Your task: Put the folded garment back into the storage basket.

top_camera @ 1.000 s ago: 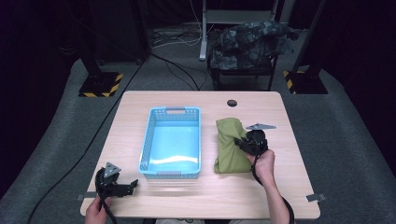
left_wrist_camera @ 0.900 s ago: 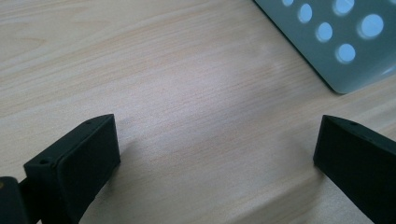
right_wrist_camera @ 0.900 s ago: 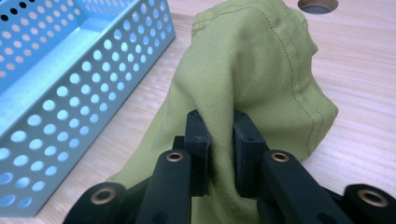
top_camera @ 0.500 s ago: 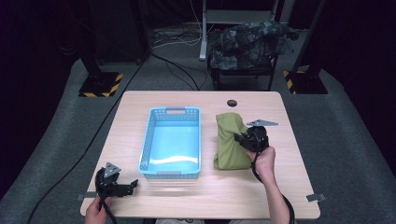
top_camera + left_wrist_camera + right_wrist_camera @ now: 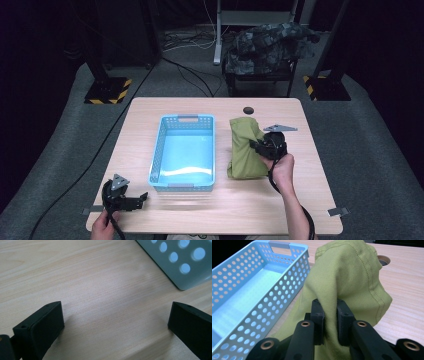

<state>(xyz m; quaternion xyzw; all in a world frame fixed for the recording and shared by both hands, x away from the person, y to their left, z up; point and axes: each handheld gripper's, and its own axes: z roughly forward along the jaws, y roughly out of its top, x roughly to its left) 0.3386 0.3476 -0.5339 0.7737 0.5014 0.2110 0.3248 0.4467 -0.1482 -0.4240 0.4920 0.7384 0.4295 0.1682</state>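
Here, one olive-green cloth (image 5: pixel 352 277) is seen pinched between the closed jaws of the right claw (image 5: pixel 330 315), a fold being raised off the surface (image 5: pixel 310 200) just right of the single blue basket (image 5: pixel 184 150). The left claw (image 5: pixel 131 198) is held with jaws apart over bare wood at the near left corner. The cloth's near portion is hidden by the claw.

A dim recording studio or lab is being shown. A light wooden table (image 5: pixel 215 210) is being lit from above while the surroundings are being left dark. Grey carpet (image 5: pixel 75 150) is being crossed by black cables (image 5: pixel 185 75). Stand bases marked with yellow-black hazard tape (image 5: pixel 107 92) are being seen, and a camouflage garment (image 5: pixel 267 45) is being kept on a chair behind.
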